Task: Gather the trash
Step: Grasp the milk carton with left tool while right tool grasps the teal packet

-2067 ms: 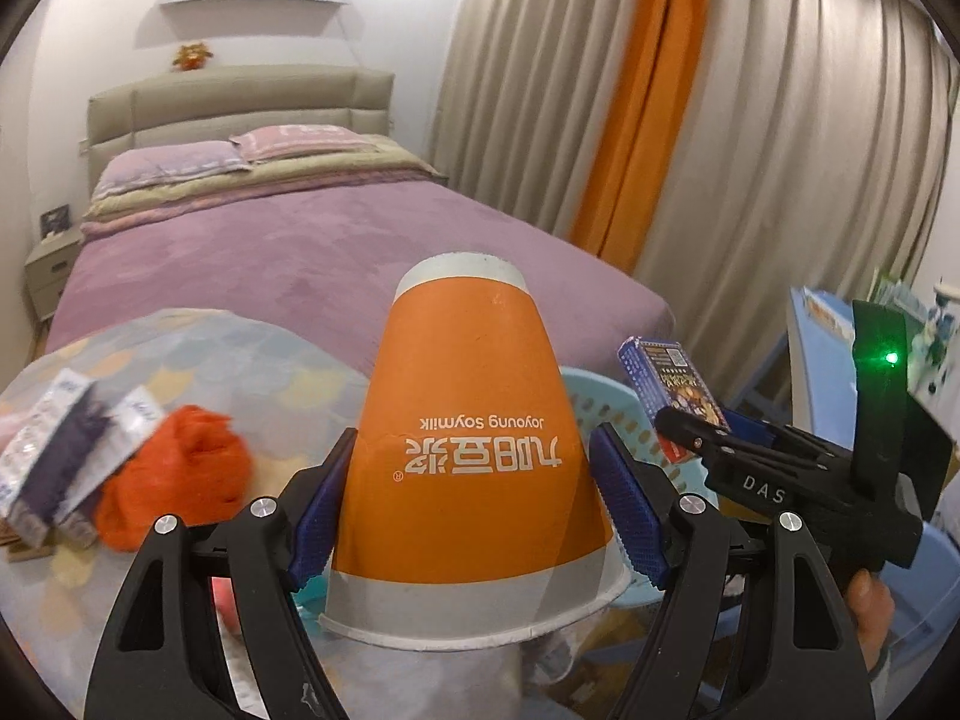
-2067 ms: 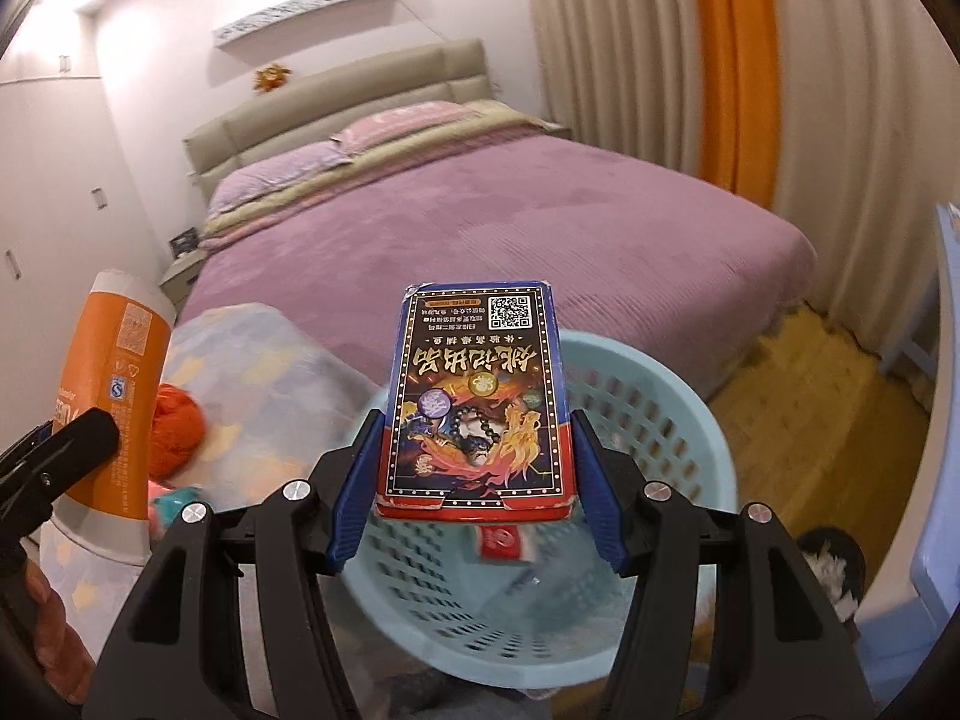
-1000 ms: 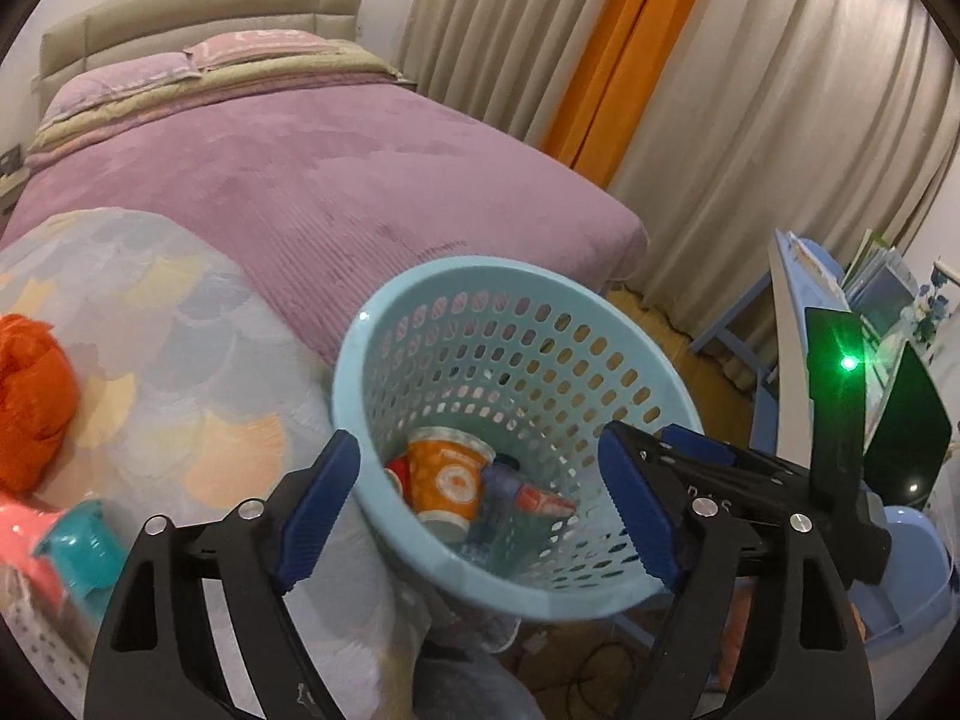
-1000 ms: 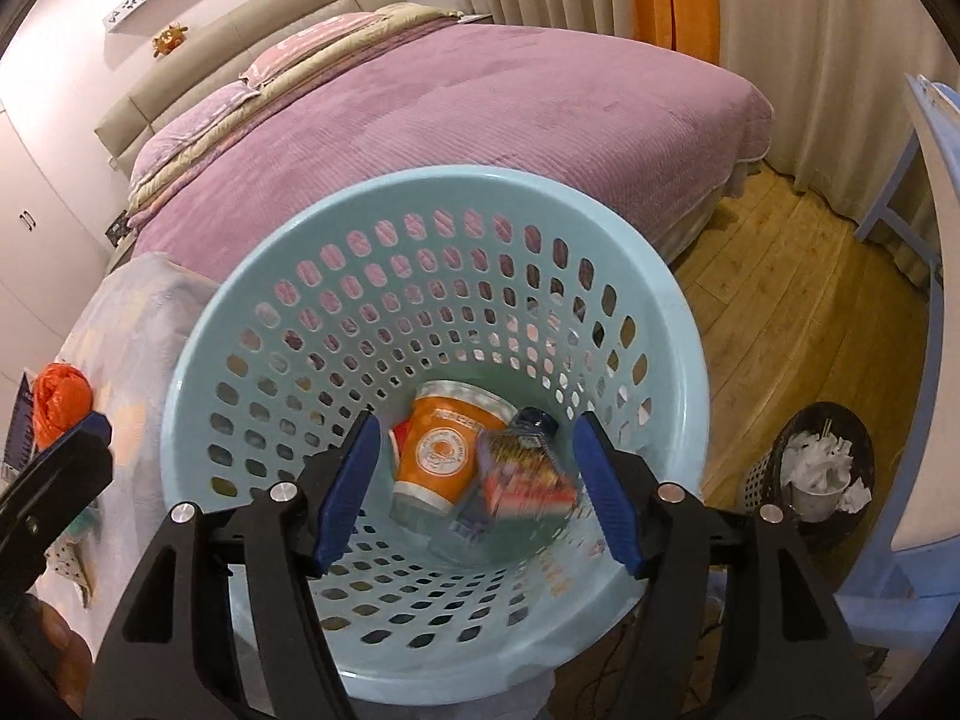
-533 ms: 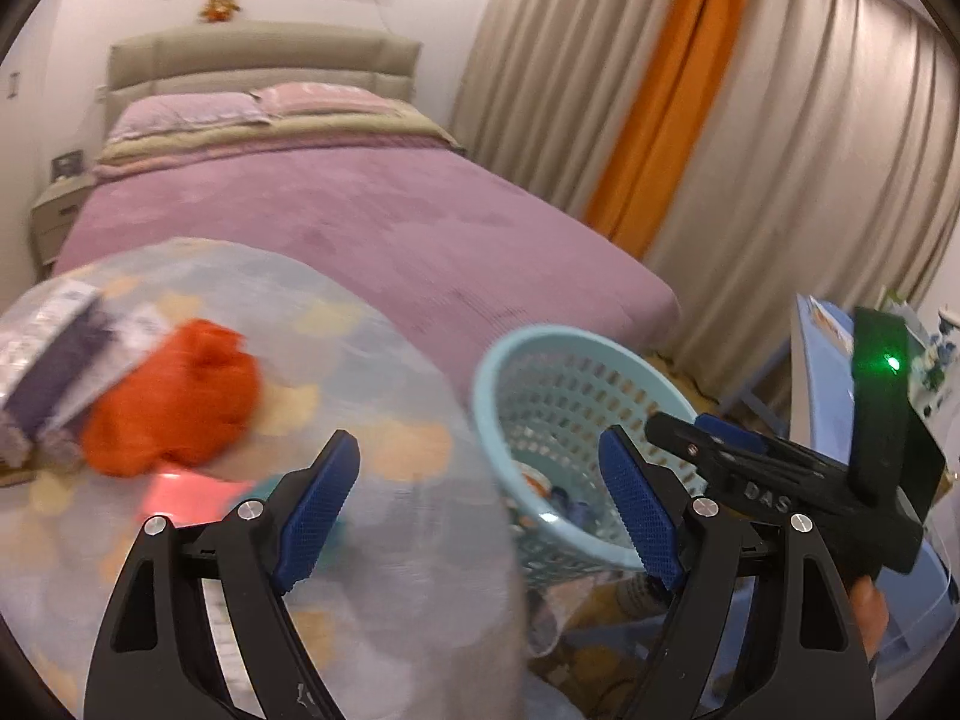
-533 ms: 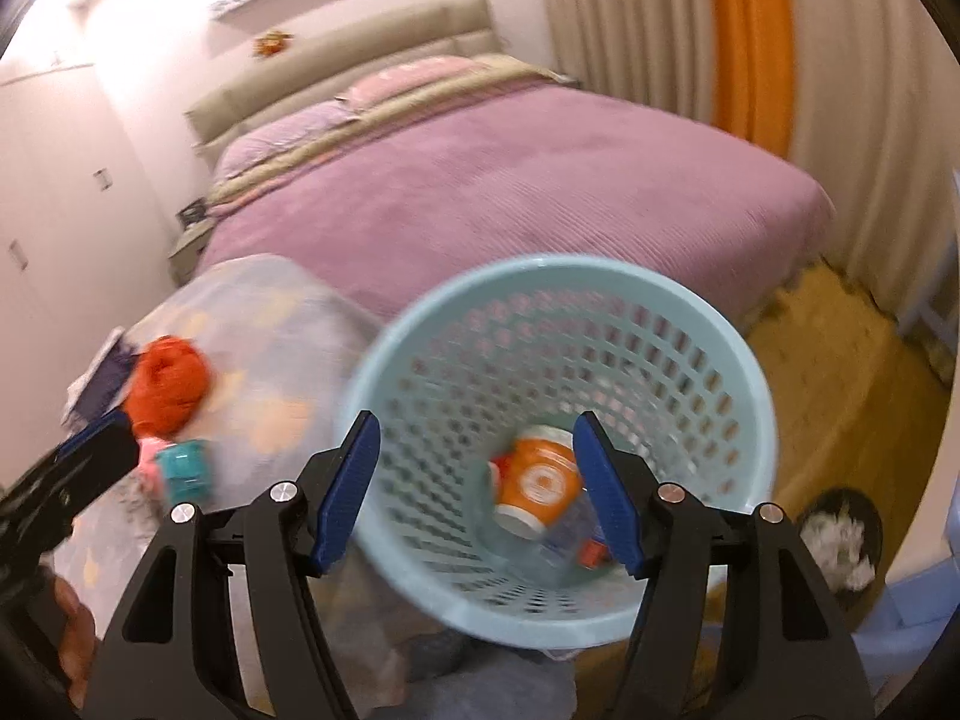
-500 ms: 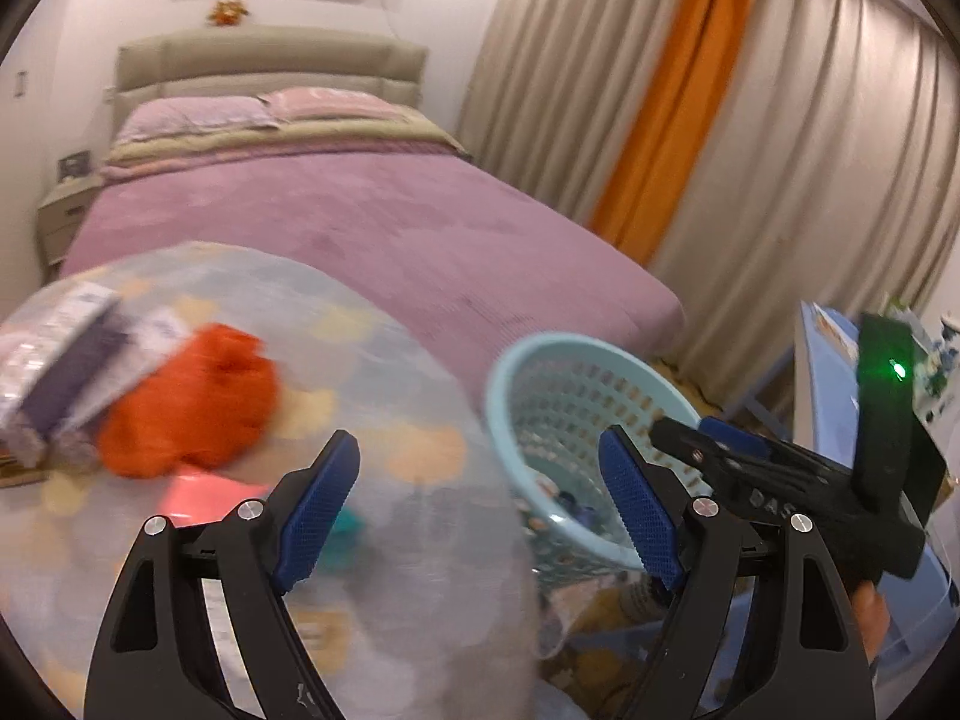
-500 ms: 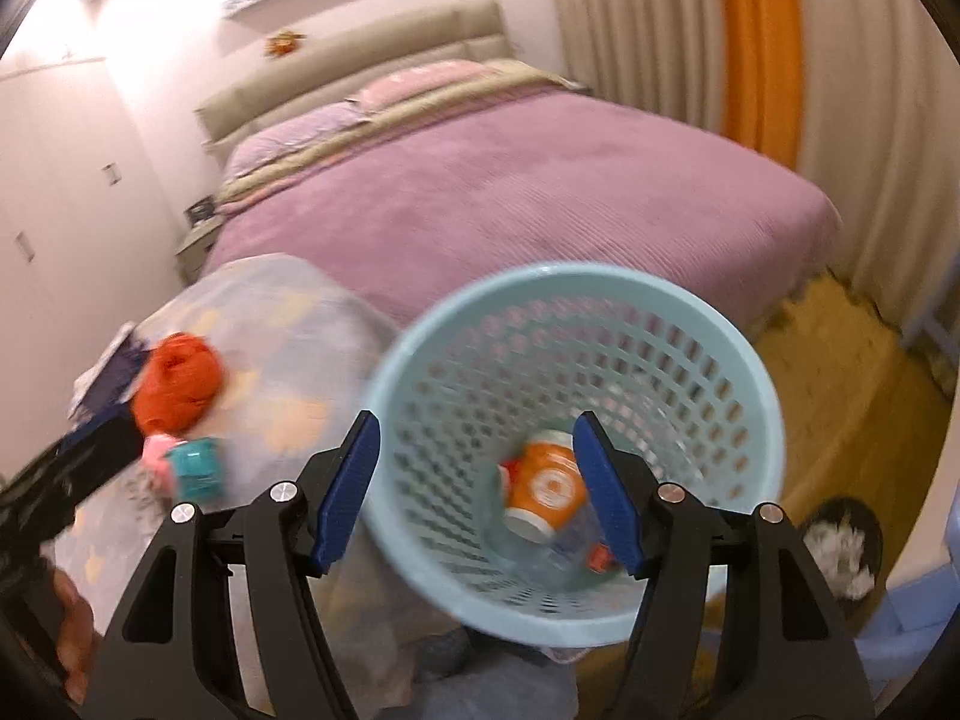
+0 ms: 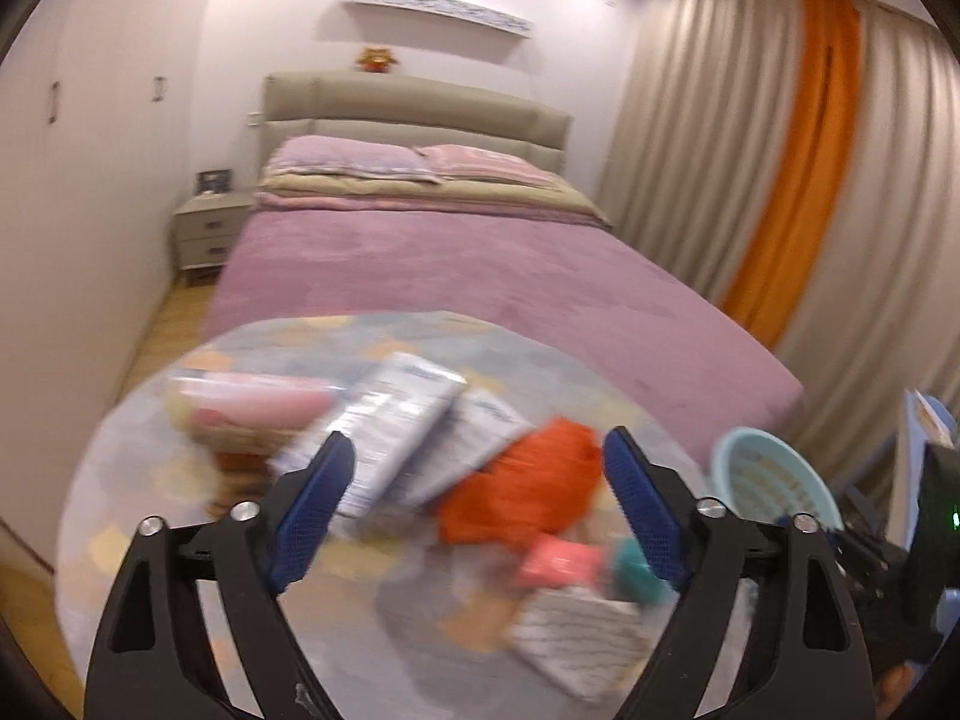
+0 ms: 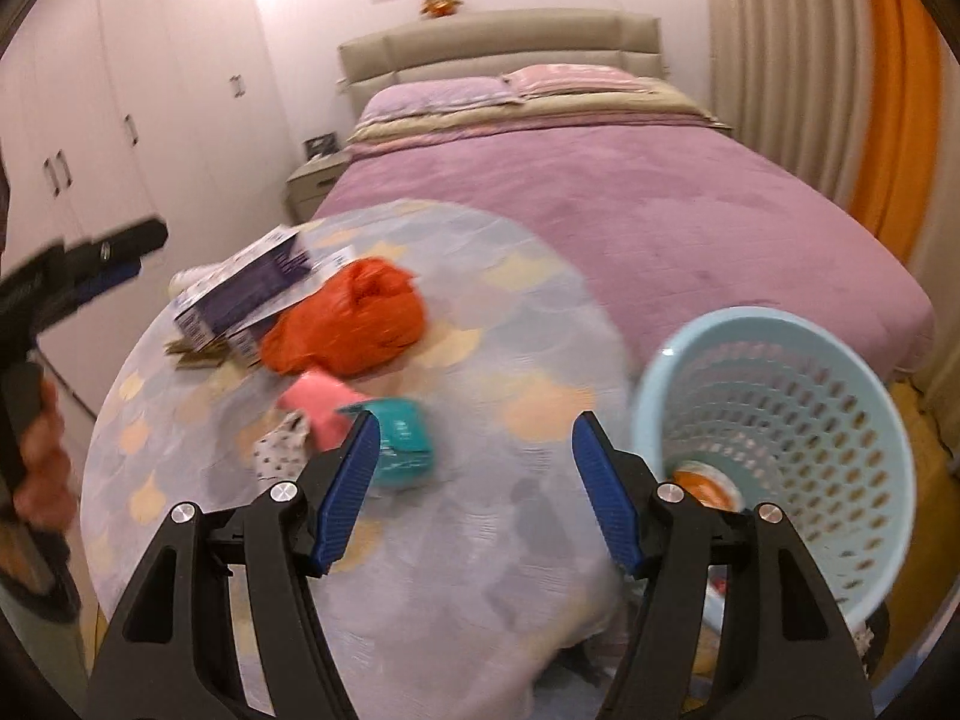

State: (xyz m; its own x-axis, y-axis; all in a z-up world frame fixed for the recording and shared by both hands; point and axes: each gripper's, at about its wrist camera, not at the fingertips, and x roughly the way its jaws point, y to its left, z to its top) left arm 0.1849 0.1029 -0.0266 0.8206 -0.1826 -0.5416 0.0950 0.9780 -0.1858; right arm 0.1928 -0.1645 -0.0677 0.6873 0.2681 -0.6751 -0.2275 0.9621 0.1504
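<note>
With both my left gripper (image 9: 474, 498) and right gripper (image 10: 474, 480) spread empty, I'm reaching for more trash: next, the teal packet (image 10: 402, 441) at ten o'clock, basket (image 10: 774, 324) at two.

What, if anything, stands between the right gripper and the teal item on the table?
Nothing visible does. The right gripper is open and empty, and the teal item lies on the table just ahead by its left finger. The pink item lies beyond it.
</note>
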